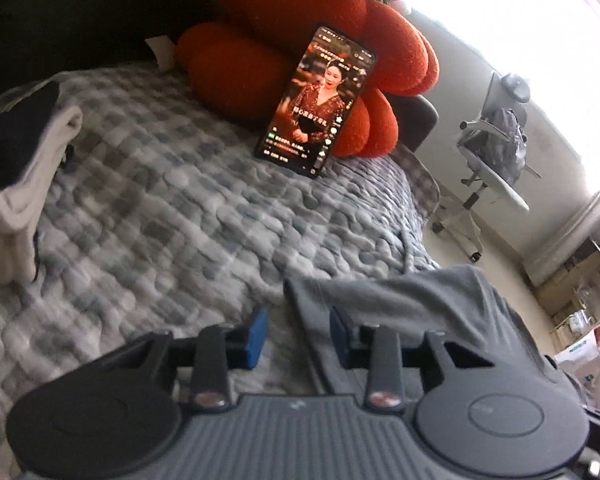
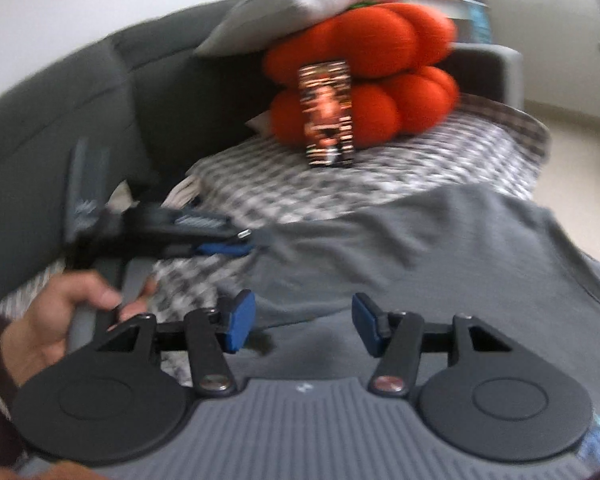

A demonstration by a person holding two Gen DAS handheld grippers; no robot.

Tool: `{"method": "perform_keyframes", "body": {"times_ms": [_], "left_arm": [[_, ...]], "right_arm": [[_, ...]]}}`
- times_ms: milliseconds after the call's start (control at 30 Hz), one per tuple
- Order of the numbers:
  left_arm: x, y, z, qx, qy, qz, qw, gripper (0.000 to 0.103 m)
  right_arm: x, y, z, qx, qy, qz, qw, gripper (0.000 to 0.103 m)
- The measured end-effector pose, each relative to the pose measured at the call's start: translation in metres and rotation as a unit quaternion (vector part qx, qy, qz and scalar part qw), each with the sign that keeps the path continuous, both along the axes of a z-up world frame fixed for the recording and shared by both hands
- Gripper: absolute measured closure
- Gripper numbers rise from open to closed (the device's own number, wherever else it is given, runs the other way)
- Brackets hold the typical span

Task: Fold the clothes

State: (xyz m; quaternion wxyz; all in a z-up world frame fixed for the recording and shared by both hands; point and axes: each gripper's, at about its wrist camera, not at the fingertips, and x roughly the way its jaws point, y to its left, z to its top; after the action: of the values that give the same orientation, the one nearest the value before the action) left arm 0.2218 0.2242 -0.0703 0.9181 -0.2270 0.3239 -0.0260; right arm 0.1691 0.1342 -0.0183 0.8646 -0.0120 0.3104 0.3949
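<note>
1. Grey garment [image 2: 440, 248] lies spread on the checked blanket [image 1: 172, 208], in front of the phone [image 1: 314, 102].
2. Left gripper [image 1: 298, 336]: wide, straddling the garment's edge.
3. Right gripper [image 2: 304, 324]: wide, above the garment.

Your open room: checkered blanket [image 1: 172, 208] bare between grey garment [image 1: 400, 304] and phone [image 1: 316, 104]. Ahead, phone leaning on orange cushion [image 1: 300, 32] blocks you. Left, clothes pile [image 1: 16, 168] crowds edge. Sofa back [image 2: 60, 112] walls left side.
</note>
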Motion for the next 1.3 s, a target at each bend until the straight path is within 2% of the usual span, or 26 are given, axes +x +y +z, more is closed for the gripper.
{"method": "perform_keyframes", "body": {"times_ms": [133,167,200,233,300,333,467,567,767,933,967,1000,1067,1133,1300], "left_arm": [[0.009,0.003,-0.002,-0.015,-0.004,-0.006,0.9999,0.089],[0.011,0.004,-0.004,-0.020,-0.006,-0.006,0.9998,0.097],[0.012,0.005,-0.005,-0.023,-0.008,-0.005,0.9997,0.100],[0.013,0.005,-0.007,-0.027,-0.012,-0.005,0.9996,0.101],[0.013,0.004,-0.008,-0.025,-0.021,-0.002,0.9995,0.101],[0.014,0.003,-0.008,-0.023,-0.025,0.000,0.9994,0.101],[0.007,0.003,0.002,-0.013,-0.069,0.021,0.9973,0.102],[0.003,0.004,0.009,0.002,-0.092,0.037,0.9951,0.102],[0.016,-0.002,-0.010,0.044,-0.043,0.038,0.9974,0.101],[0.014,-0.007,-0.006,0.061,-0.042,0.028,0.9969,0.099],[0.013,-0.008,-0.004,0.065,-0.044,0.028,0.9966,0.095],[0.011,-0.009,-0.001,0.068,-0.047,0.028,0.9962,0.093],[0.006,-0.014,0.006,0.077,-0.056,0.024,0.9952,0.073],[0.000,-0.019,0.016,0.082,-0.068,0.016,0.9942,0.062],[-0.009,-0.046,0.042,0.093,-0.092,-0.033,0.9908,0.061]], "right_arm": [[-0.003,0.028,-0.005,-0.027,-0.030,0.037,0.998,0.048],[-0.004,0.034,-0.006,-0.033,-0.037,0.045,0.998,0.051],[-0.004,0.039,-0.009,-0.041,-0.041,0.053,0.997,0.057],[-0.005,0.044,-0.012,-0.050,-0.045,0.060,0.996,0.062],[-0.008,0.052,-0.020,-0.065,-0.052,0.074,0.994,0.087],[-0.009,0.055,-0.023,-0.073,-0.057,0.081,0.992,0.092],[-0.013,0.064,-0.028,-0.079,-0.066,0.087,0.991,0.097],[-0.014,0.071,-0.031,-0.082,-0.067,0.092,0.990,0.097],[-0.015,0.085,-0.036,-0.088,-0.067,0.101,0.989,0.095],[-0.014,0.085,-0.036,-0.091,-0.072,0.098,0.988,0.089],[-0.014,0.082,-0.036,-0.088,-0.073,0.094,0.989,0.084],[-0.015,0.078,-0.035,-0.083,-0.073,0.090,0.990,0.064],[-0.015,0.062,-0.033,-0.066,-0.074,0.079,0.992,0.044],[-0.013,0.040,-0.031,-0.066,-0.085,0.062,0.992,0.044],[-0.008,-0.022,-0.019,-0.080,-0.101,-0.017,0.991,0.044]]}}
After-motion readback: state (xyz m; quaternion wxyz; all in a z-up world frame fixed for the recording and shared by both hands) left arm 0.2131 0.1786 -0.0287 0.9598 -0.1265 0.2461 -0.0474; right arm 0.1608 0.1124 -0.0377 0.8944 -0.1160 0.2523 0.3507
